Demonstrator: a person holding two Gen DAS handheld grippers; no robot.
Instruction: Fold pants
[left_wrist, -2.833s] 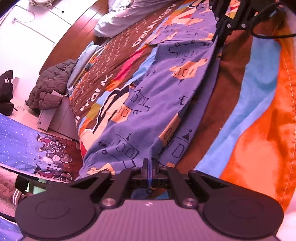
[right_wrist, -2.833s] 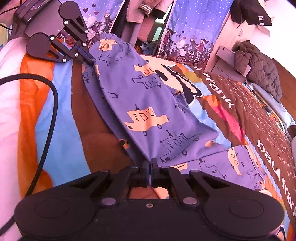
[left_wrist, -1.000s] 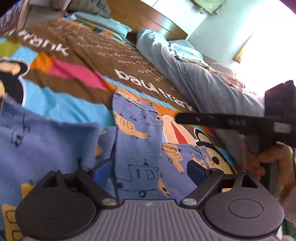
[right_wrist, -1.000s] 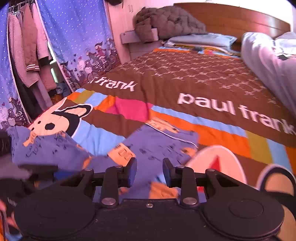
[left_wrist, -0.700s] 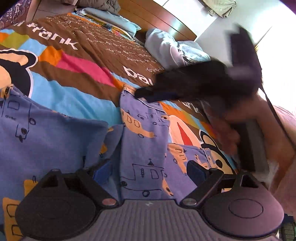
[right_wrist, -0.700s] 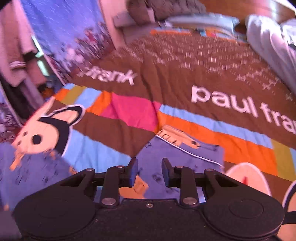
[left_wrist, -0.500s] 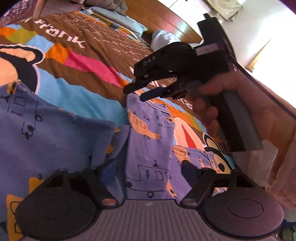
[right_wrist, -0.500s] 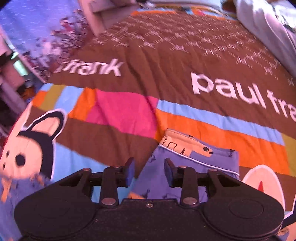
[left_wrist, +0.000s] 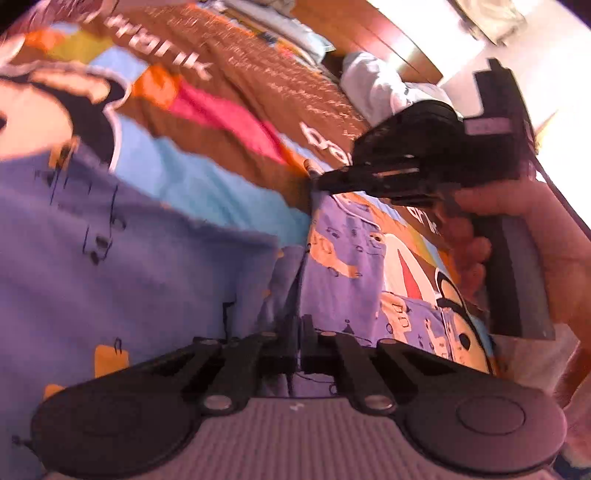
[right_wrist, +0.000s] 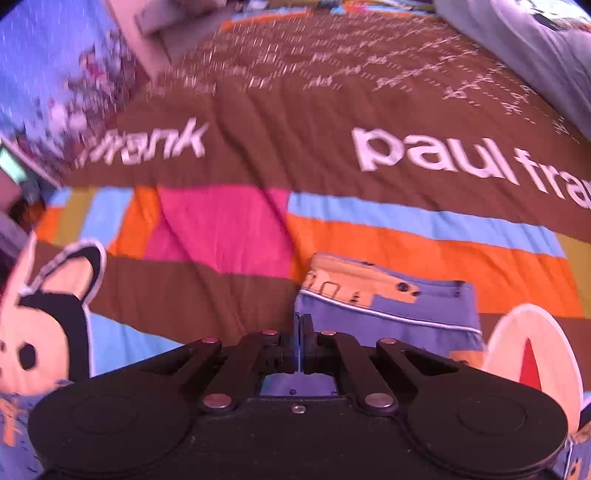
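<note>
The purple pants (left_wrist: 343, 258) with orange car prints lie on the bed. My left gripper (left_wrist: 298, 332) is shut on the pants fabric close to the camera. My right gripper (right_wrist: 300, 332) is shut on the cuffed end of a pant leg (right_wrist: 388, 299). It also shows in the left wrist view (left_wrist: 321, 181), held by a hand at the leg's far corner. Another part of the pants (left_wrist: 110, 251) spreads to the left.
The bed has a brown, pink, orange and blue cartoon blanket (right_wrist: 332, 110) with white lettering. A grey bundle of bedding (left_wrist: 380, 88) lies near the wooden headboard (left_wrist: 369, 33). A curtain (right_wrist: 55, 55) hangs at the far left.
Both grippers have closed on the pants: the left from wide open onto the near fabric, the right onto the cuffed end of the leg after moving down to it.
</note>
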